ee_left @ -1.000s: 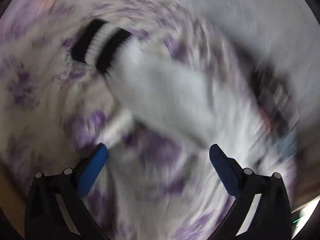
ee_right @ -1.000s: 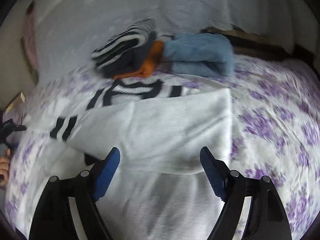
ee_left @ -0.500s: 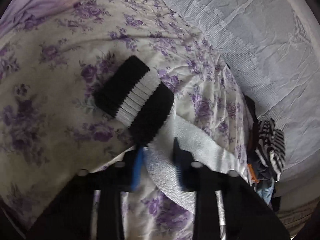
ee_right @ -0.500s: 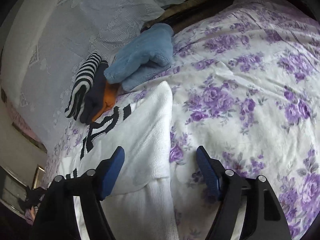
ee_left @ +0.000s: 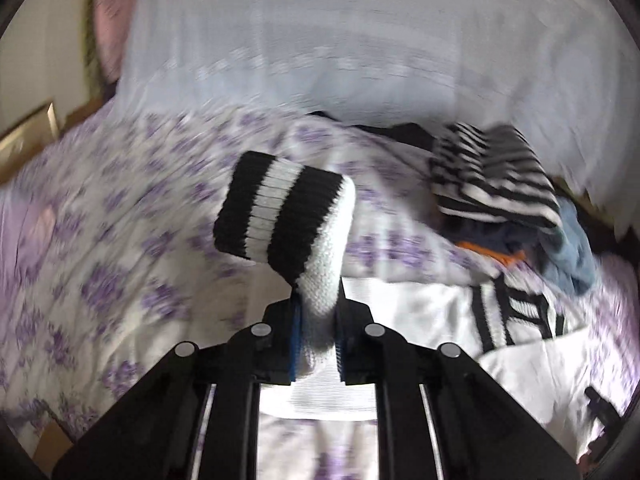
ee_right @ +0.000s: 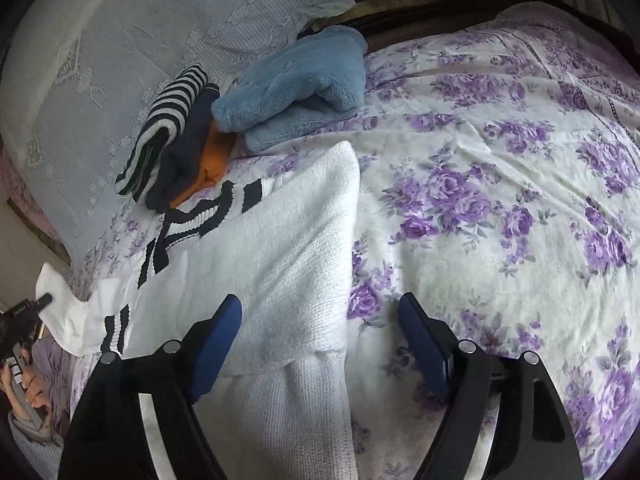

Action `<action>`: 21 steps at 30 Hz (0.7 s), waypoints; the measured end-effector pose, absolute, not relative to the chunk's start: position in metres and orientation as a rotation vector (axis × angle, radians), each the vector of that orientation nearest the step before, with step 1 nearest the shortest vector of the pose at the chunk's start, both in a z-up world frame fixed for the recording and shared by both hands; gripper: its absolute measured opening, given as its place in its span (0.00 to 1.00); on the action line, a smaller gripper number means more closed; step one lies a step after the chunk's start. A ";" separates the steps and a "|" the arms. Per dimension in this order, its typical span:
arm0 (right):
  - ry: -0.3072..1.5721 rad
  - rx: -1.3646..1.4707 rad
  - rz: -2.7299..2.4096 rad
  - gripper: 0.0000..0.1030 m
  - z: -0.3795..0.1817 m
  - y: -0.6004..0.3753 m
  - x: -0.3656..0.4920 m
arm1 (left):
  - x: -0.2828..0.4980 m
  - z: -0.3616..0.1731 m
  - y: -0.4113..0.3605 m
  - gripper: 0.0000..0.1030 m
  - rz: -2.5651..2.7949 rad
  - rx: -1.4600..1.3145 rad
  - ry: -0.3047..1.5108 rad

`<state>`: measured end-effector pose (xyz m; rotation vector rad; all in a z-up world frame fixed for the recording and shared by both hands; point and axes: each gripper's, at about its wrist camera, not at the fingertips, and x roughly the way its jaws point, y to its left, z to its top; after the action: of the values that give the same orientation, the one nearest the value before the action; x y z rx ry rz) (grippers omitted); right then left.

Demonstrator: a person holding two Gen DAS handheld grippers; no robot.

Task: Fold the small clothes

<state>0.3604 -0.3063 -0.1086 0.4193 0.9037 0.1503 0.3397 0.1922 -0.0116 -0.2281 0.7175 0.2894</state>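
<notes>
Left gripper (ee_left: pixel 316 344): narrow, pinched on the sleeve (ee_left: pixel 320 280) of the white sweater (ee_right: pixel 264 256), just behind its black-and-white cuff (ee_left: pixel 276 216); the cuff stands up off the bed, past the fingertips.
Right gripper (ee_right: pixel 320 340): wide apart, holding nothing, poised over the sweater's right edge, where the knit meets the bedspread (ee_right: pixel 500 184).
Sweater: flat on the flowered bedspread, partly folded, one side already turned in; the striped collar (ee_right: pixel 192 216) points toward the pile.
Pile (ee_right: pixel 256 112): striped, dark, orange and blue items, just beyond the sweater's collar, against the lace pillow (ee_right: pixel 120 40).
Handling: probably light, soft and limp; the knit looks thick and stretchy, so it should sag and drag rather than hold a line.
Hold: likely best near the cuff seam, as it is held now, since the ribbing looks firmer than the loose knit.
Risk: a pull could stretch the sleeve or shift the turned-in side.
Blur: the left view is smeared, so fine detail there is uncertain.
</notes>
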 end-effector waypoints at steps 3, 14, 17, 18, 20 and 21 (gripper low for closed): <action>0.900 0.436 0.151 0.78 -0.107 -0.309 0.360 | 0.352 -0.009 0.156 0.12 0.236 -0.174 0.730; 0.893 0.518 0.170 0.78 -0.104 -0.320 0.357 | 0.375 -0.007 0.047 0.12 0.074 -0.074 0.746; 0.894 0.535 0.172 0.78 -0.103 -0.322 0.356 | 0.379 -0.008 0.026 0.12 0.045 -0.055 0.751; 0.894 0.542 0.173 0.78 -0.103 -0.324 0.356 | 0.381 -0.008 0.018 0.12 0.033 -0.049 0.752; 0.897 0.563 0.175 0.78 -0.104 -0.327 0.357 | 0.383 -0.008 0.003 0.12 0.013 -0.046 0.754; 0.898 0.575 0.176 0.78 -0.104 -0.328 0.357 | 0.385 -0.008 -0.004 0.12 0.003 -0.044 0.756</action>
<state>0.3568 -0.3282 -0.1042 0.5753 0.8982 0.1760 0.3847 -0.0041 -0.0081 -0.0444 0.7555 0.0031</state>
